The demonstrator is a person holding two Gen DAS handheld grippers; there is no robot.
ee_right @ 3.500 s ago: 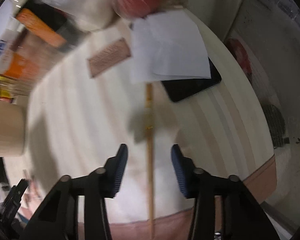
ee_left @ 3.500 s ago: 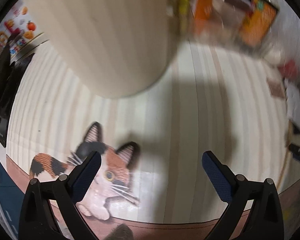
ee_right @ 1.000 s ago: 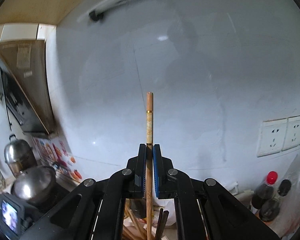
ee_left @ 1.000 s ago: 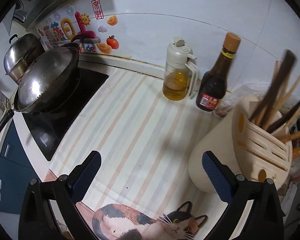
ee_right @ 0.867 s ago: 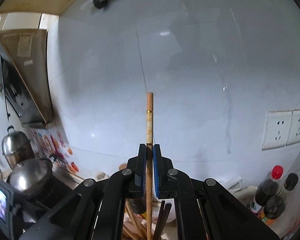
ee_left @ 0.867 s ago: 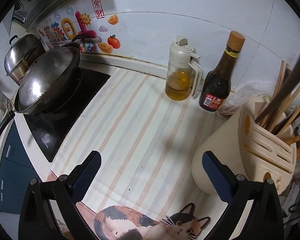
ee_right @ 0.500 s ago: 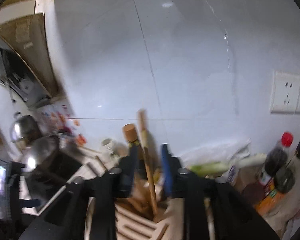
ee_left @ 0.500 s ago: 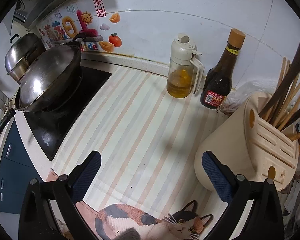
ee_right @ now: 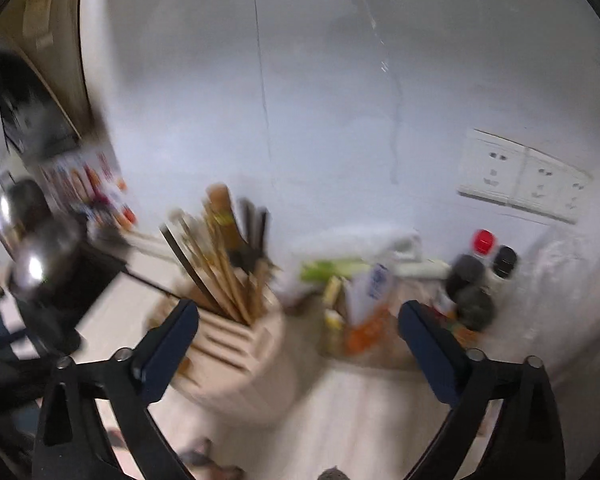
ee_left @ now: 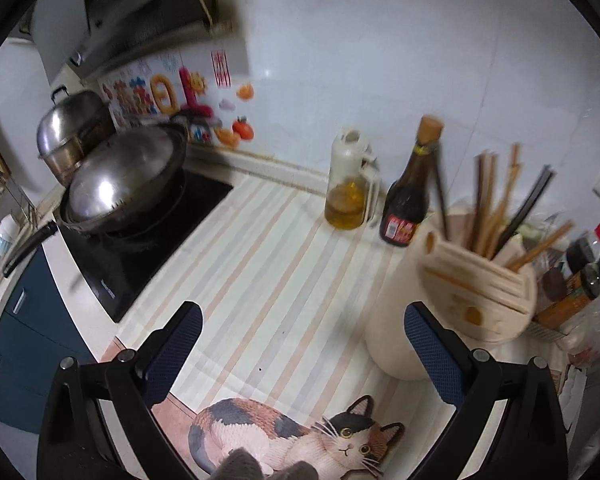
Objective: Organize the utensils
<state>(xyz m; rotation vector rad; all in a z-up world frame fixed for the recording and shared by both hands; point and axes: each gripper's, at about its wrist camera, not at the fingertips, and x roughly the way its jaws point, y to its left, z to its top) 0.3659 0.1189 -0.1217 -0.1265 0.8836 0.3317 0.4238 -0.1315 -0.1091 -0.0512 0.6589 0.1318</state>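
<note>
Right gripper: jaws wide, have just been opening, nothing between them. Wooden chopsticks stand in the cream slotted plastic utensil holder, just beyond the left jaw; that view is blurred. Left gripper: jaws wide, empty, over the striped surface. Same holder sits just beyond its right jaw, dark glass sauce bottle farther ahead.

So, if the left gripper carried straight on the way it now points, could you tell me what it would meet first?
Most likely the bare striped countertop mat: the left gripper is open, empty and angled down at it. The cream utensil holder sits off by the right-hand finger, though depth is hard to judge.
</note>
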